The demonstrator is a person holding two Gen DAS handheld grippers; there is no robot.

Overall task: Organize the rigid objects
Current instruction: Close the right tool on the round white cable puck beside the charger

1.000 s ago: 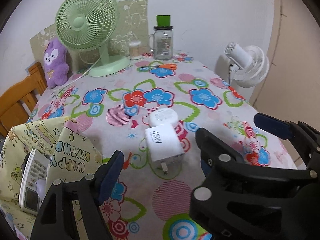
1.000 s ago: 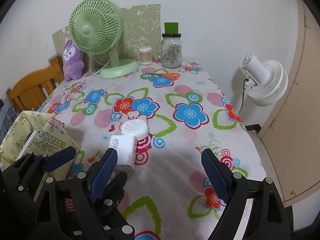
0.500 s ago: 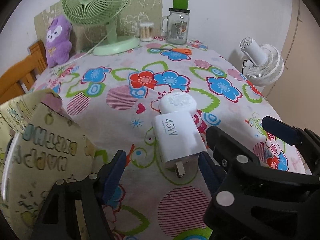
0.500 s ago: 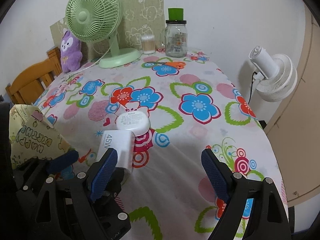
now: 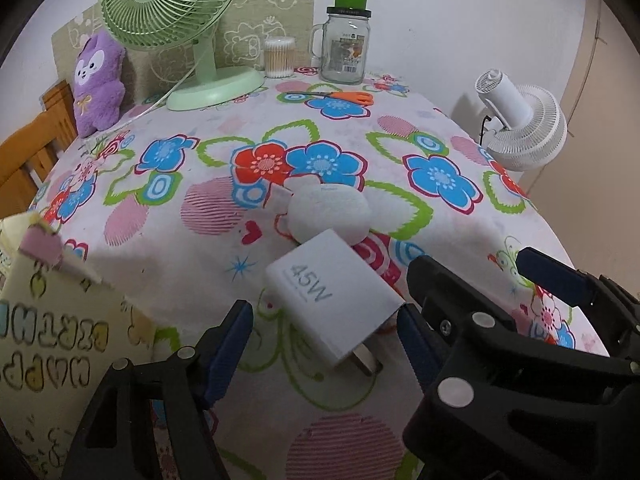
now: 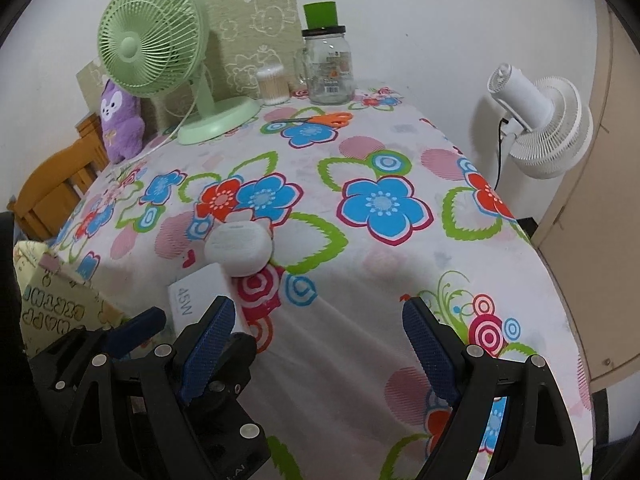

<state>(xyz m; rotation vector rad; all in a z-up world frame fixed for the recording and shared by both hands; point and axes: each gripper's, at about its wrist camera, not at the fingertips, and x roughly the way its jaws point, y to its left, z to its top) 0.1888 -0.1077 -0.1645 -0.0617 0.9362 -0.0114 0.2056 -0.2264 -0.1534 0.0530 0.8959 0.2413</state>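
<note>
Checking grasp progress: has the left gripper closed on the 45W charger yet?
No, the left gripper is open, its pads flanking the 45W charger with gaps either side.

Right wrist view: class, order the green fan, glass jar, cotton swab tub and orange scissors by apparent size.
1. green fan
2. glass jar
3. cotton swab tub and orange scissors: too alike to rank, tub taller, scissors longer.

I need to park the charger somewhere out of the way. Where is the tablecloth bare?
Free: the wide stretch between the round white case and the scissors, and the right side toward the white fan. Crowded: the back edge with green fan, jar, swabs; and around the charger by the gift bag.
</note>
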